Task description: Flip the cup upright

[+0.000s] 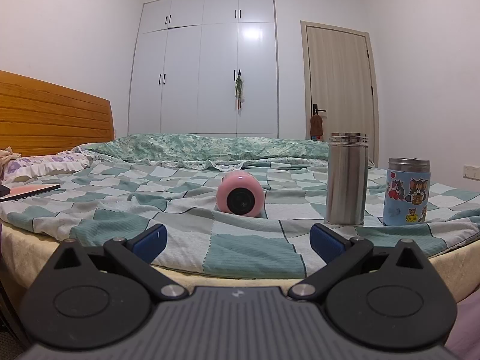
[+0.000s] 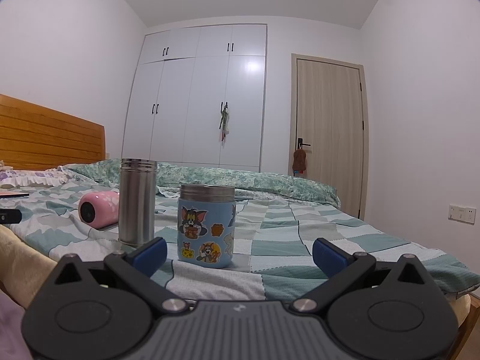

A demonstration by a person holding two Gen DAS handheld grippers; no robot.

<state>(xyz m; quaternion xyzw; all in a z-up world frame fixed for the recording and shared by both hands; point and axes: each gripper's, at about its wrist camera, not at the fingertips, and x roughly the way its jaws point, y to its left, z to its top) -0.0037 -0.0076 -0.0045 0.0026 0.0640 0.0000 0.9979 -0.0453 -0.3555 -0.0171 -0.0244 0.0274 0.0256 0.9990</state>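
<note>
A pink cup point(image 1: 241, 194) lies on its side on the checked bedspread, its dark round end facing my left gripper. It also shows in the right wrist view point(image 2: 97, 210), left of the steel flask. My left gripper point(image 1: 238, 244) is open and empty, near the bed's front edge, well short of the pink cup. My right gripper point(image 2: 240, 255) is open and empty, just in front of the blue cartoon cup point(image 2: 206, 226), which stands upright.
A tall steel flask point(image 1: 347, 180) stands upright right of the pink cup, with the blue cartoon cup point(image 1: 407, 192) further right. The flask also shows in the right wrist view point(image 2: 137, 201). A flat tablet-like object point(image 1: 30, 191) lies at the left. Wooden headboard point(image 1: 54, 114), wardrobe and door behind.
</note>
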